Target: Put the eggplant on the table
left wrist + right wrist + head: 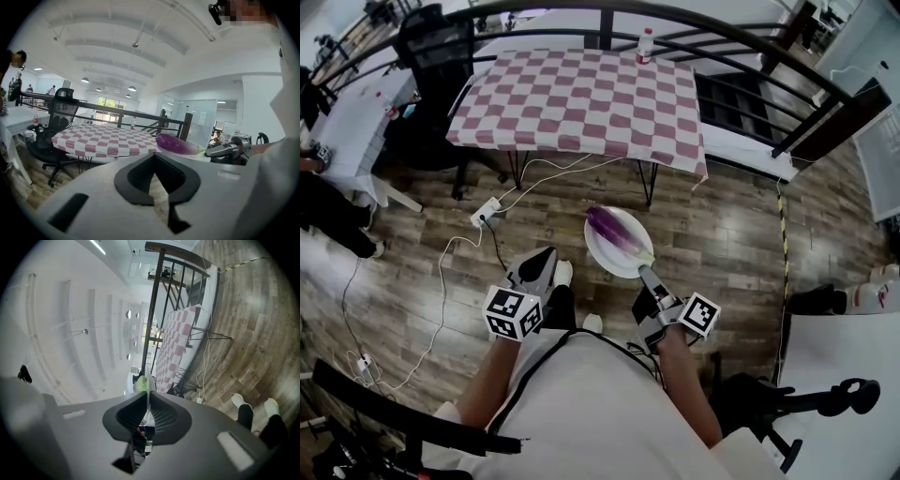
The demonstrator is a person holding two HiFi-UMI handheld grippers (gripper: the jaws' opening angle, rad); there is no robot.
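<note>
One eggplant (614,230), one plate (616,262), one table (581,94), one bottle (645,45), one chair (431,37). Left gripper (539,265) and right gripper (645,273) — two in all.

- open-plan office or lab, judged from fittings.
- mesh office chair (431,47) beside white desk (352,122).
- metal railing (722,42) behind checked table (581,94); wood floor (741,234).
- glass partitions (201,124), pendant lamps (132,88), power strip (485,212) with loose cables.
</note>
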